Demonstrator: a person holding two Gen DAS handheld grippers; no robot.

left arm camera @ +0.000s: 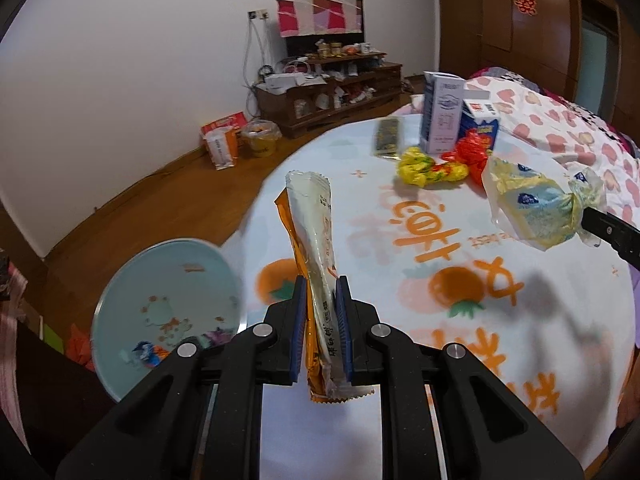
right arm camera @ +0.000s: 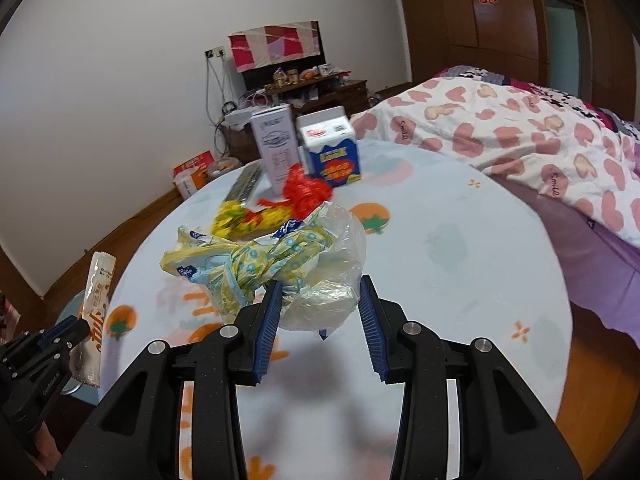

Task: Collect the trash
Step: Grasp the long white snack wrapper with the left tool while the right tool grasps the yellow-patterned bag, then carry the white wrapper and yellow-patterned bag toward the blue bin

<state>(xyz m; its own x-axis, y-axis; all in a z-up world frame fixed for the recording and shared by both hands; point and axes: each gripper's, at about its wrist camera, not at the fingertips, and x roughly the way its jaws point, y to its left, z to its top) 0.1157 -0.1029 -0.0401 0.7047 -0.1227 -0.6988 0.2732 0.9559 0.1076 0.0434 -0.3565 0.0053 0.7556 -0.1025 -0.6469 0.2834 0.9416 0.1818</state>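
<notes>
Left gripper [left arm camera: 320, 300] clamped on a long white-and-orange foil snack wrapper [left arm camera: 316, 264], held upright above the near left of the round fruit-print tablecloth [left arm camera: 500, 320]. Right gripper [right arm camera: 318, 312] pinching a crumpled clear-and-yellow plastic bag [right arm camera: 280, 264], lifted off the cloth. Yellow crumpled wrapper [left arm camera: 428, 170] and red crumpled wrapper [left arm camera: 474, 152] lie far, beside two upright cartons [left arm camera: 460, 120].

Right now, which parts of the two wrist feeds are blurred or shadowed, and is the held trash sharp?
Left wrist view: the wrapper in the left hand-held gripper is sharp; the basin and far cartons smear. Right wrist view: the plastic bag reads fairly clear, with a soft shadow on the tablecloth beneath; edges bend from fisheye.
</notes>
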